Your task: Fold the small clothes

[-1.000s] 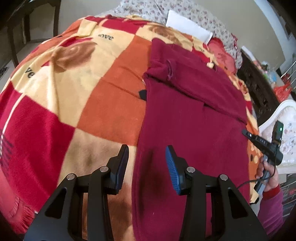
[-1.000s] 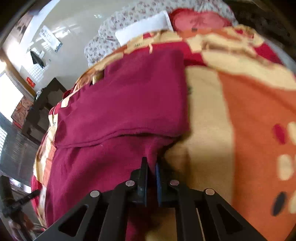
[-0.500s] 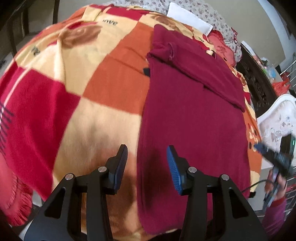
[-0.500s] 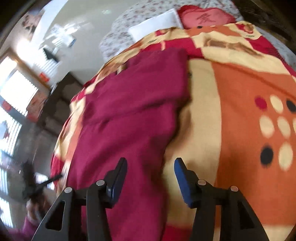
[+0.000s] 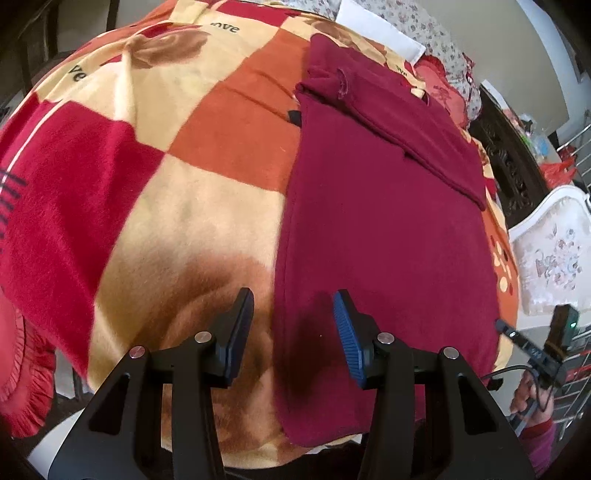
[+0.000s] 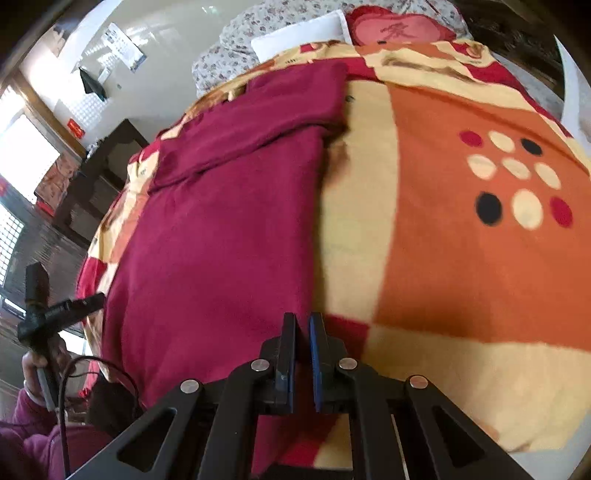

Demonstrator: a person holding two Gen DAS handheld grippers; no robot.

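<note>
A maroon garment point(image 5: 388, 206) lies flat on a checked orange, red and cream blanket point(image 5: 177, 155), with its far part folded over in a band. My left gripper point(image 5: 293, 314) is open and hovers over the garment's near left edge, one finger over the blanket, one over the cloth. In the right wrist view the garment point(image 6: 221, 221) fills the left half. My right gripper point(image 6: 302, 325) is shut at the garment's near right edge. I cannot tell whether cloth is pinched between the pads.
The blanket point(image 6: 461, 258) covers a bed. A white pillow point(image 5: 376, 26) and red cushion point(image 6: 399, 29) lie at the far end. A dark cabinet point(image 5: 506, 155) and a white upholstered chair point(image 5: 550, 251) stand on the right. The bed's near edge is just below the grippers.
My right gripper opened half a second ago, pulled back toward the near end of the garment and has shut again. My left gripper stayed open and drew back toward the near hem.
</note>
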